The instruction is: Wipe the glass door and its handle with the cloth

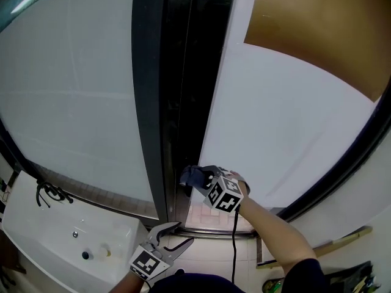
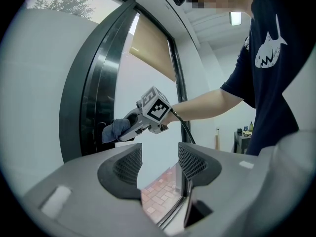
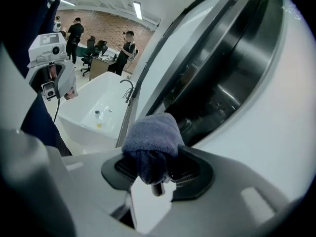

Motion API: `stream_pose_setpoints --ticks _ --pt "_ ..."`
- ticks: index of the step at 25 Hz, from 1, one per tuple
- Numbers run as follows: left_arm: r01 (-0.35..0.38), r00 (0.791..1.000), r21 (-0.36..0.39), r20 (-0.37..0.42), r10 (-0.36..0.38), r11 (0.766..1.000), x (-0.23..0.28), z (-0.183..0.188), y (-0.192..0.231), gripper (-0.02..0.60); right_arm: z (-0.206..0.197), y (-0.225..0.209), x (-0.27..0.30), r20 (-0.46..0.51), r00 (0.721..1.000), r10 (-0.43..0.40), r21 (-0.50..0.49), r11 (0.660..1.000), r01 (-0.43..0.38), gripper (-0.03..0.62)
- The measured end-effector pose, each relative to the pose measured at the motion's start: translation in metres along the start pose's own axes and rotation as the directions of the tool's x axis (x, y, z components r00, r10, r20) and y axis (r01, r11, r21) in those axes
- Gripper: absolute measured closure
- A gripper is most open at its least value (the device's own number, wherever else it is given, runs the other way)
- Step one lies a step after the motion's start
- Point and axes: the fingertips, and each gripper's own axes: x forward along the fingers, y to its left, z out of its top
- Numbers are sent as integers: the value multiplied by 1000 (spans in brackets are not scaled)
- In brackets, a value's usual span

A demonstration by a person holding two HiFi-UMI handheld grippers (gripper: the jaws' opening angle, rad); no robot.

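Observation:
The glass door (image 1: 287,133) is frosted white and meets a dark metal frame (image 1: 183,90) at its left edge. My right gripper (image 1: 197,179) is shut on a blue-grey cloth (image 1: 193,175) and presses it against the dark frame low down, where a dark handle knob (image 3: 191,125) shows just behind the cloth (image 3: 152,135). The left gripper view shows the same cloth (image 2: 113,130) bunched at the frame. My left gripper (image 1: 183,232) hangs lower, apart from the door, open and holding nothing (image 2: 160,159).
A white bathtub (image 1: 55,237) with a black tap (image 1: 50,191) stands at lower left. A brown blind (image 1: 317,29) covers the door's upper right. A wooden stick (image 1: 342,243) lies on the floor at right. People stand far off by a brick wall (image 3: 98,28).

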Motion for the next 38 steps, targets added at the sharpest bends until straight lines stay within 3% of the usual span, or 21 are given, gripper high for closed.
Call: stream_pose_setpoints --ticks 18,21,27,33,38 --pt "30 1000 11 5 -30 999 2 6 -15 356 -81 -6 -35 -127 987 -97 5 995 98 427" --pt "27 1000 10 0 -27 1000 0 4 -14 356 -72 -8 -44 -82 990 -111 18 993 113 427" --pt "24 1000 11 4 -24 1000 0 5 -11 356 -6 -14 -46 85 991 -104 82 992 97 427" --pt "17 1000 12 3 -17 1000 -2 5 -8 356 37 8 -1 76 990 -116 -130 984 125 427" --pt "-1 1000 3 0 1 1000 -8 2 -3 356 33 17 26 7 989 -145 -280 950 141 427"
